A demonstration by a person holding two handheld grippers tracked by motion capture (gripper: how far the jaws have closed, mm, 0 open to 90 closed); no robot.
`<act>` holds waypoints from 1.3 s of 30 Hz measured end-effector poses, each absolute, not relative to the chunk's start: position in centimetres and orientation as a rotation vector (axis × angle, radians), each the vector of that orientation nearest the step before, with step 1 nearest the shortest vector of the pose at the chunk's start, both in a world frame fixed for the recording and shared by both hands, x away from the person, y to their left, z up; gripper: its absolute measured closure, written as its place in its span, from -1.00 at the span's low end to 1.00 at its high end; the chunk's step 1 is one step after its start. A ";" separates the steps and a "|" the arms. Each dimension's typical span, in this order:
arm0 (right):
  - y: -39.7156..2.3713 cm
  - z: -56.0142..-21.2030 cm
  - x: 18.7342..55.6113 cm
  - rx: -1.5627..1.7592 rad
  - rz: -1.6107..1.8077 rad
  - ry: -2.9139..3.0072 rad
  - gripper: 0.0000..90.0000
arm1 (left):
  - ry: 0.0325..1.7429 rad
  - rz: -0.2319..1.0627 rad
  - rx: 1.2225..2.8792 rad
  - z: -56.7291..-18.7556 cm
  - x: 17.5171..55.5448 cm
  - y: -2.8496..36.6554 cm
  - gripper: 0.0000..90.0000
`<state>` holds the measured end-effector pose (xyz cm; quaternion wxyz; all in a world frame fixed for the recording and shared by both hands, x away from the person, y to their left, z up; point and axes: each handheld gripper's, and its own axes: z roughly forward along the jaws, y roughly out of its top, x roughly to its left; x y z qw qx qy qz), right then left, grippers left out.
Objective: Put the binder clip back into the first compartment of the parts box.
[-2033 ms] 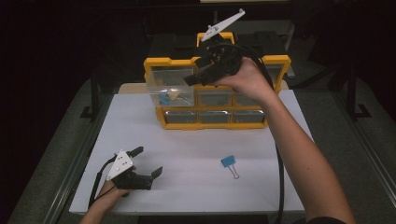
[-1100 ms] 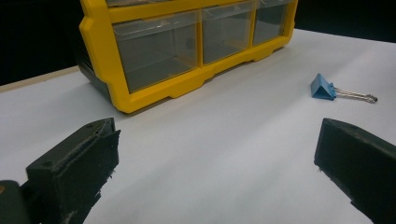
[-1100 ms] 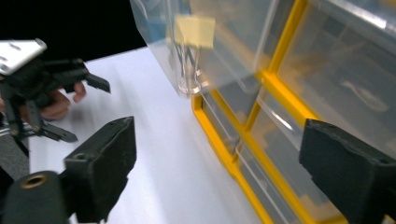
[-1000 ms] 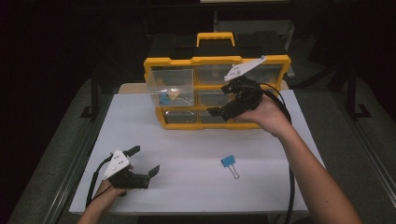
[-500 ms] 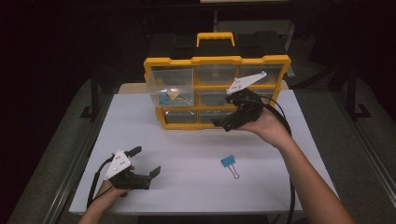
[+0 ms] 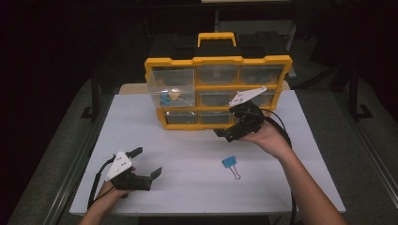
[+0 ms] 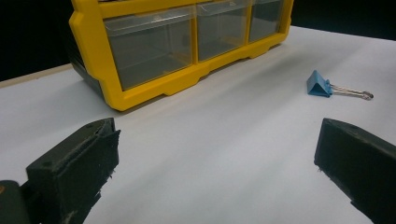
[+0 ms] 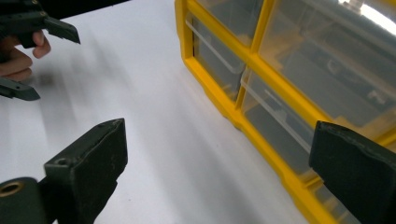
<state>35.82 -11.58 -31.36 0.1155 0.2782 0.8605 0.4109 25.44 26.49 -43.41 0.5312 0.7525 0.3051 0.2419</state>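
A: In the high view, where is the clip (image 6: 231, 163) placed against the 2 grippers?

B: It is seen lying on the table (image 6: 187, 187), at about 6 o'clock from the right gripper (image 6: 224, 133) and near it. From the left gripper (image 6: 146, 163) it is found at 3 o'clock, well apart. The right hand is judged the nearer. The clip's long axis is run from its blue body toward 5 o'clock, where the wire handles are pointed.

A: And the jaws?

B: The right gripper's jaws are held wide with nothing between them, and they have just been opening. The left gripper's jaws are also spread wide and empty, low over the table.

A: What is given by the left gripper view?

B: The clip (image 7: 320, 85) is shown at 1 o'clock, far ahead of the wide jaws, its handles turned toward 3 o'clock. The organizer (image 7: 140, 88) is seen at 11 o'clock.

A: And the right gripper view?

B: The organizer (image 8: 233, 107) is met at 1 o'clock, just beside the right-hand jaw, and bare table is seen between the jaws. A downward, backward reach is judged to be needed for the clip.
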 end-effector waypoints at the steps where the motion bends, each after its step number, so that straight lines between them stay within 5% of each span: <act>1: -11.7 -31.6 35.8 0.823 1.203 2.519 -0.92 | 0.729 0.576 1.795 -43.4 25.4 26.5 -1.00; 39: -13.0 -39.2 33.4 0.998 1.085 2.575 -0.84 | 0.741 0.569 1.787 -43.5 25.3 26.2 -1.00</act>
